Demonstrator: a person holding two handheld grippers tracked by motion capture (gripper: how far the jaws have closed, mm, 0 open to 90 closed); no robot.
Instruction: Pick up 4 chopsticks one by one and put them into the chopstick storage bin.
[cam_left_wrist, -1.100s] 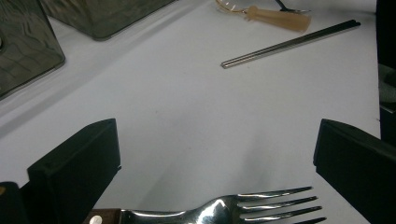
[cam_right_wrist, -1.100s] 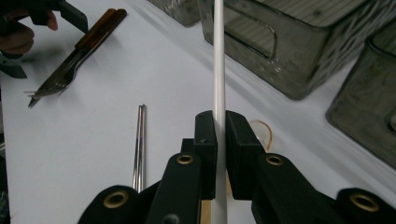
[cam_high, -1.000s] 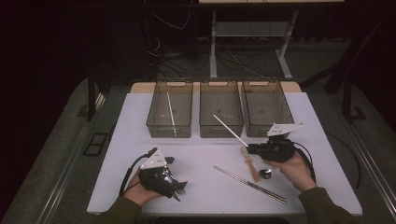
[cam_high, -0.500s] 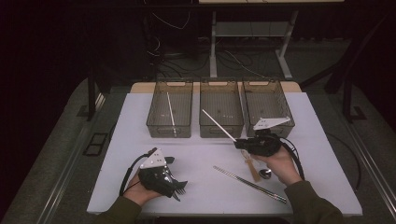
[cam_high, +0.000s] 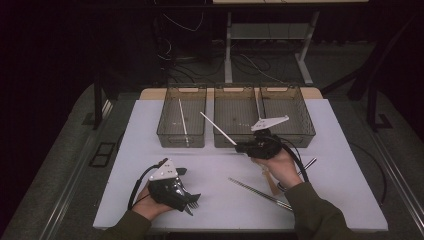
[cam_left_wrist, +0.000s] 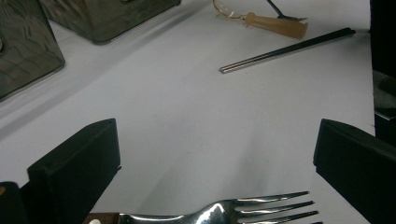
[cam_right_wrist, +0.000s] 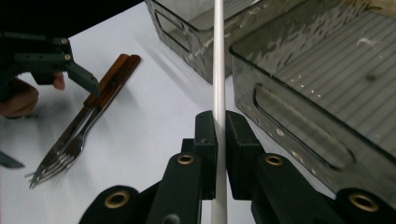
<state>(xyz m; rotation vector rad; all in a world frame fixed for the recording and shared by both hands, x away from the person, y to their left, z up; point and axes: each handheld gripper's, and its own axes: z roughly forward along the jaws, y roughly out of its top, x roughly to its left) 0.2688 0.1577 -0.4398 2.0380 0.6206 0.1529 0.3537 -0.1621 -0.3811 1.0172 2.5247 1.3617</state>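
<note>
My right hand-held gripper (cam_right_wrist: 219, 135) is pinching a white chopstick (cam_right_wrist: 218, 70), probably light, stiff, slippery plastic, near its lower end, tip slanting over the middle bin (cam_high: 235, 132), while my left hand-held gripper (cam_left_wrist: 215, 158) stands spread over a fork (cam_left_wrist: 243, 212) on the bench (cam_high: 125, 150).

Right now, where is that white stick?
The white stick is clamped in the right tongs, angled up over the middle bin, high view centre.
</note>
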